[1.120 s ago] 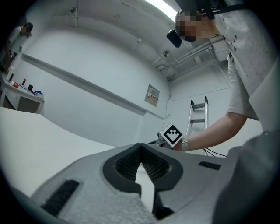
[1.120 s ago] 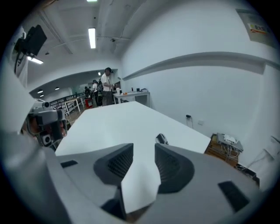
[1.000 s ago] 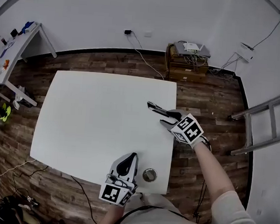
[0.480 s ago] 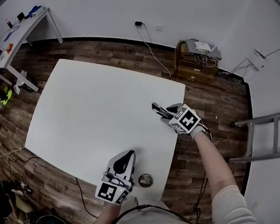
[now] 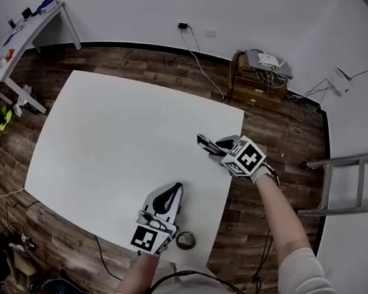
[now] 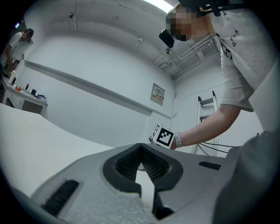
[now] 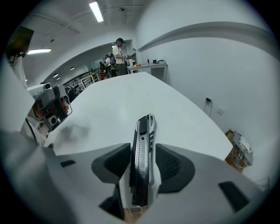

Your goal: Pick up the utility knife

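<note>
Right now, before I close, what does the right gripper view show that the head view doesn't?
Only the right gripper view: the utility knife lies lengthwise between the jaws of the right gripper, which have just been opening. A narrow gap shows on each side, so the pads do not seem to press it.
Only the head view: the left gripper at the table's near edge, a small round metal object beside it, and a ladder on the floor.
Both: the white table, the knife near its right edge, the right gripper over it.
</note>
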`<state>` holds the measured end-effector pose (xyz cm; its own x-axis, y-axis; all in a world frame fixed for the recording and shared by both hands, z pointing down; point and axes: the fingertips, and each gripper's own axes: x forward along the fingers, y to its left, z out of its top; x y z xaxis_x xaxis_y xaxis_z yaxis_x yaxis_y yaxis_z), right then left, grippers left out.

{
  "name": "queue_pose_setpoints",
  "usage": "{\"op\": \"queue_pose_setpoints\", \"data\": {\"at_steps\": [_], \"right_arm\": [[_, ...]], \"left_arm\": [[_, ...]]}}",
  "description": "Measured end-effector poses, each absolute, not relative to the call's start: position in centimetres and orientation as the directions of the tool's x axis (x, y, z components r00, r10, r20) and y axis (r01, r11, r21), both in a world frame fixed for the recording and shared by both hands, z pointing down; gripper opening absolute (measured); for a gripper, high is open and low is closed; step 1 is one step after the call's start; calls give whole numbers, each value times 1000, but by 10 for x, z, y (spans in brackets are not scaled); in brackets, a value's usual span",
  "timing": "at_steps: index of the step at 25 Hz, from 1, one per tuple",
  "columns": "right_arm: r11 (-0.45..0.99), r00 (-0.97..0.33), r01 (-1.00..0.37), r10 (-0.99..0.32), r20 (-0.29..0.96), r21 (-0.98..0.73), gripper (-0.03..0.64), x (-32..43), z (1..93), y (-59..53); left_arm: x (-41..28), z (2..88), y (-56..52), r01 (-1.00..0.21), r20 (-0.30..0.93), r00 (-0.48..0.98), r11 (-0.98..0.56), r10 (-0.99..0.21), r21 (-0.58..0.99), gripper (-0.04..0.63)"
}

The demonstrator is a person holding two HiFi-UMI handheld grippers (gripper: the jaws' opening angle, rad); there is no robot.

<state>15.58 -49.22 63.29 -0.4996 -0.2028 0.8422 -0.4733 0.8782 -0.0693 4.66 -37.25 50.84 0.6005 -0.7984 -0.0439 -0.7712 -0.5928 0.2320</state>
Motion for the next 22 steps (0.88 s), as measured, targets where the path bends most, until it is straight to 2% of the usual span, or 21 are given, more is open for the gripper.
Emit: {"op": "queue_pose_setpoints", "data": {"at_steps": [9, 15, 22], "right_arm": [[899, -468, -433, -157, 870, -71, 137, 154, 632, -492], [904, -437, -428, -200, 877, -7, 130, 150, 631, -486], [872, -575, -466, -169, 800, -151, 132, 127, 616, -453]], "left_arm": [[40, 515, -383, -791, -59, 549, -541, -834, 286, 6], [34, 512, -375, -788, -71, 540, -533, -839, 309, 6], [18, 508, -368, -803, -75, 513, -509, -855, 311, 6]]}}
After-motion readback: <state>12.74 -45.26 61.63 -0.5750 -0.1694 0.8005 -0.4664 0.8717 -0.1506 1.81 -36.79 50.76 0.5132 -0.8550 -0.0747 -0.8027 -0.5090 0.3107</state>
